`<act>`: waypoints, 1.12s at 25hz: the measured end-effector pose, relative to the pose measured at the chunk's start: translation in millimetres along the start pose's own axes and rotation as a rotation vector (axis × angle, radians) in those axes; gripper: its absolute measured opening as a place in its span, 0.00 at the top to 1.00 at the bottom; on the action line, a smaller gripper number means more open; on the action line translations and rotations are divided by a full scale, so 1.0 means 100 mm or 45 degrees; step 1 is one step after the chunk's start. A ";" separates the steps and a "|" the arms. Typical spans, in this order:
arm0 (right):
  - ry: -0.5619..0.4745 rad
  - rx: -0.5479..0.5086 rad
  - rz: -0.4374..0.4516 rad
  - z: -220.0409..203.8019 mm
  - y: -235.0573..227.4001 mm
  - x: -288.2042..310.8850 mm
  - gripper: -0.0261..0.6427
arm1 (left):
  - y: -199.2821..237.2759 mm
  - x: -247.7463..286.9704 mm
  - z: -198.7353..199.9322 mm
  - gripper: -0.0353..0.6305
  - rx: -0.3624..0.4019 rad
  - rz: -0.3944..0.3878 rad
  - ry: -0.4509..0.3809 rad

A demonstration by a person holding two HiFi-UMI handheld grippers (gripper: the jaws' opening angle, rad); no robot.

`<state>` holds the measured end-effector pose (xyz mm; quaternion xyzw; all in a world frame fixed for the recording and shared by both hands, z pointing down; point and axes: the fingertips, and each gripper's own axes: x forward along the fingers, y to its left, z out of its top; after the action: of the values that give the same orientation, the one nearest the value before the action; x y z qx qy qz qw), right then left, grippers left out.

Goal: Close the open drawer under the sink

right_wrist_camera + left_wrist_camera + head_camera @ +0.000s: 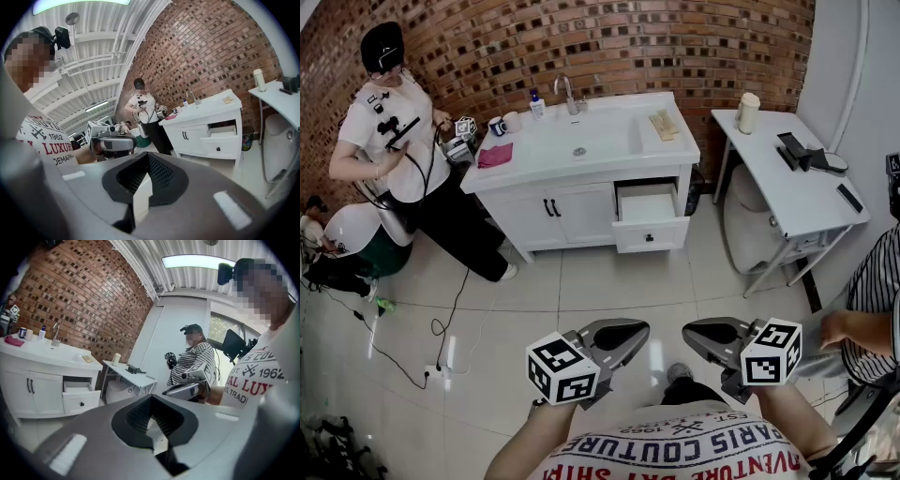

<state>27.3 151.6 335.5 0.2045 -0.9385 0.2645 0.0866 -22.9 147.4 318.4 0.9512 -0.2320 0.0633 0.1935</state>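
In the head view the white sink cabinet (pixel 546 214) stands in the upper middle of the frame, against the brick wall (pixel 675 47). The open drawer (pixel 649 223) is at the right end of this cabinet, under the countertop and beside the two closed doors. It is pulled out toward the tiled floor (pixel 581 291). Its inside looks empty, but it is too small in the frame to be sure. The same drawer shows at the lower left of the left gripper view (pixel 80 398) and at the right of the right gripper view (pixel 224 140).

Both grippers are at the bottom of the head view, well apart from the cabinet. The left gripper (pixel 636 331) and the right gripper (pixel 694 333) point with their tips toward each other, near but not touching. In its own view the left gripper (pixel 154 430) has its jaws pressed together with nothing between them. The right gripper (pixel 140 185) is the same: jaws together and empty.

A white side table (pixel 802 192) stands at the right of the cabinet. One person (pixel 389 141) stands at the upper left, another in a striped shirt (pixel 874 300) is at the right edge.
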 end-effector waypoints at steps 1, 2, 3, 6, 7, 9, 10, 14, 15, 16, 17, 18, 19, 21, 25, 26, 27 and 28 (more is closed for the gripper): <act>-0.001 0.005 -0.002 0.00 -0.05 0.04 0.95 | 0.05 0.01 -0.01 0.97 -0.003 0.000 0.000; -0.003 0.009 -0.005 0.01 -0.10 0.07 0.95 | 0.10 0.03 -0.02 0.97 -0.006 0.000 0.002; -0.004 0.009 -0.009 0.02 -0.16 0.10 0.95 | 0.14 0.05 -0.03 0.97 -0.009 0.001 0.005; -0.003 -0.007 -0.026 0.06 -0.36 0.17 0.95 | 0.27 0.12 -0.02 0.97 -0.009 0.009 0.019; -0.003 -0.014 -0.033 0.08 -0.44 0.20 0.95 | 0.33 0.15 -0.01 0.97 -0.009 0.015 0.022; -0.004 -0.017 -0.038 0.13 -0.62 0.27 0.95 | 0.47 0.21 0.01 0.97 -0.012 0.029 0.030; -0.007 -0.013 -0.038 0.16 -0.71 0.31 0.95 | 0.56 0.24 0.03 0.97 -0.017 0.037 0.037; 0.002 -0.004 -0.063 0.33 -1.24 0.51 0.95 | 0.99 0.43 0.13 0.97 -0.052 0.065 0.059; 0.008 -0.004 -0.075 0.36 -1.43 0.56 0.95 | 1.12 0.51 0.16 0.97 -0.060 0.069 0.064; 0.016 -0.004 -0.091 0.39 -1.63 0.62 0.95 | 1.26 0.60 0.18 0.97 -0.070 0.072 0.071; 0.028 -0.005 -0.111 0.39 -1.84 0.68 0.95 | 1.40 0.70 0.19 0.97 -0.082 0.074 0.082; 0.047 -0.007 -0.135 0.37 -2.04 0.74 0.95 | 1.54 0.79 0.18 0.97 -0.098 0.074 0.096; 0.072 -0.006 -0.161 0.34 -2.25 0.81 0.95 | 1.68 0.87 0.18 0.97 -0.115 0.072 0.114; 0.133 0.008 -0.213 0.25 -2.64 0.96 0.95 | 1.97 1.02 0.17 0.97 -0.151 0.067 0.151; 0.243 0.014 -0.330 0.20 -3.44 1.29 0.95 | 2.63 1.33 0.26 0.97 -0.220 0.052 0.198; 0.262 0.016 -0.352 0.20 -3.63 1.36 0.95 | 2.79 1.41 0.26 0.97 -0.239 0.048 0.207; 0.282 0.028 -0.371 0.17 -3.80 1.43 0.95 | 2.93 1.47 0.25 0.97 -0.264 0.044 0.221; 0.303 0.048 -0.388 0.12 -3.95 1.49 0.95 | 3.04 1.53 0.21 0.97 -0.291 0.040 0.238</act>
<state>61.6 -211.9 547.8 0.3132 -0.8746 0.2882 0.2322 -29.0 -173.5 434.0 0.9091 -0.2336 0.1277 0.3204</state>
